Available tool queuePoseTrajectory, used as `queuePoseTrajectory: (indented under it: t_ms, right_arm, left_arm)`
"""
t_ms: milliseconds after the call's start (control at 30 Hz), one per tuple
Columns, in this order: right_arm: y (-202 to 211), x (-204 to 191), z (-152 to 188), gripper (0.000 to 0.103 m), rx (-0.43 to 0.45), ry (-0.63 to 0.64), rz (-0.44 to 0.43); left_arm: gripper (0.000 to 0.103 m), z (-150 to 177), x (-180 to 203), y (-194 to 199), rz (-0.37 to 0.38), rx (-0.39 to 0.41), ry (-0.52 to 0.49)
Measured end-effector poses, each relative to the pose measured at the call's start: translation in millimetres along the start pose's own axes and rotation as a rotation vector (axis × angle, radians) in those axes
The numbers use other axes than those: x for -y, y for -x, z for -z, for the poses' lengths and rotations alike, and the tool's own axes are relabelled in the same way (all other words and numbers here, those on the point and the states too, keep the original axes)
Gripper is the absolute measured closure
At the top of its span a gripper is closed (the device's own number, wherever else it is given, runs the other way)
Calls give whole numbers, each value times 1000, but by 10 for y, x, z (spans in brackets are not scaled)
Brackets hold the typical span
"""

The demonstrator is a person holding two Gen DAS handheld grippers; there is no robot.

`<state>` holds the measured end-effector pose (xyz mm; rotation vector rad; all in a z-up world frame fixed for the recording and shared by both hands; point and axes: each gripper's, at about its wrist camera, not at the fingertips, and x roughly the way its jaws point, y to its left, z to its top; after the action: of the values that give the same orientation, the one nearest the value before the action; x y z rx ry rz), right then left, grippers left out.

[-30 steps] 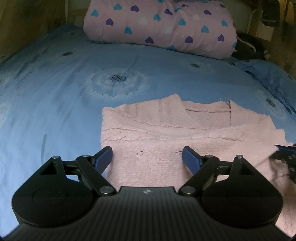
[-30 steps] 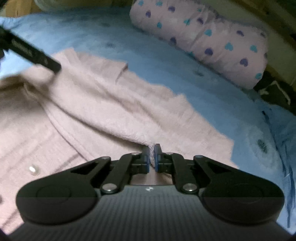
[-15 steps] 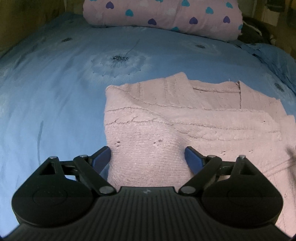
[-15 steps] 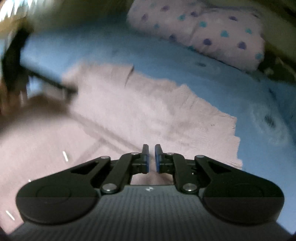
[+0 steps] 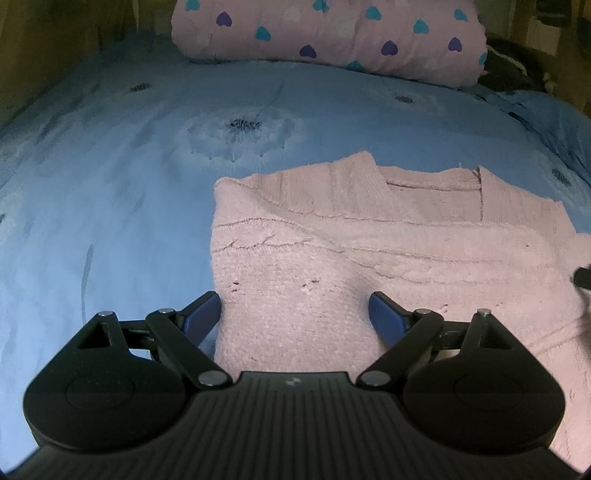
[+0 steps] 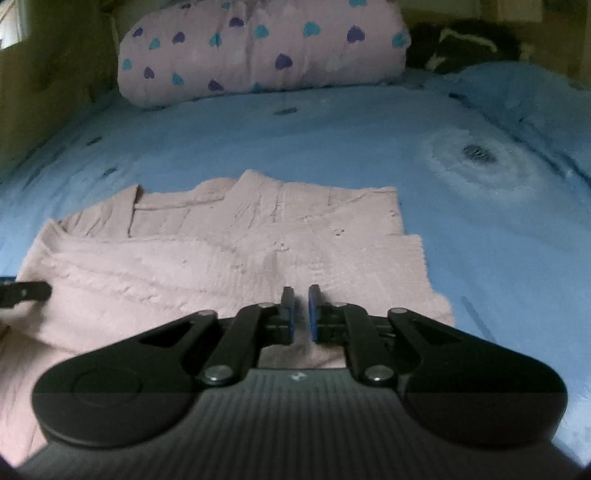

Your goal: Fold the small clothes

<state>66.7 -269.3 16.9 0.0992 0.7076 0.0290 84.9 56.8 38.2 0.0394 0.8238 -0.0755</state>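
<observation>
Cardigan: the pink knit cardigan (image 5: 369,258) lies flat on the blue bed (image 5: 110,221), partly folded, with a knit layer laid across its middle and the neckline at the end away from both pairs of fingers.
Left gripper: the left gripper (image 5: 293,314) hangs over the cardigan's near left part; its fingers (image 5: 201,317) stand wide apart with nothing clamped. The left one sits at the cardigan's left edge, over the border with the bed; the right one is over the knit.
Right gripper: the right gripper (image 6: 298,314) is over the cardigan's near right part, just inside the stepped right edge. Its fingers (image 6: 287,314) are opening, a narrow gap between them, and no cloth is caught in the gap; the knit shows beyond the tips.
Other gripper in view: a dark tip of the left gripper shows at the left edge of the right wrist view, over the cardigan; a dark tip shows at the right edge of the left wrist view.
Pillow: a pink pillow (image 5: 332,33) with purple and teal hearts lies across the bed far beyond the fingers, well apart from the cardigan.
Bed print: a dandelion print (image 6: 480,155) sits beyond and right of the right fingers.
</observation>
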Motion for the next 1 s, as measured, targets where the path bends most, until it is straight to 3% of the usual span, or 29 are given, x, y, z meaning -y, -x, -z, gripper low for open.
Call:
queuePoseTrajectory:
  t_ms: [67, 100, 367, 567, 733, 1000]
  right_arm:
    - [202, -104, 65, 46, 35, 50, 2]
    - [316, -148, 100, 42, 63, 70, -14]
    - [1189, -444, 321, 36, 155, 106, -93]
    - [1667, -595, 532, 33, 220, 186, -88]
    - [1812, -648, 722, 33, 211, 206, -66]
    - [2023, -608, 1049, 33, 210, 128, -64]
  left_arm:
    - [13, 28, 22, 52, -11, 19, -27]
    - [13, 45, 38, 76, -17, 28, -44]
    - [13, 150, 210, 454, -59, 84, -181]
    - [13, 340, 303, 943, -6, 91, -147]
    - [13, 638, 375, 1310, 61, 62, -122]
    - [13, 1274, 363, 1771, 62, 48, -165]
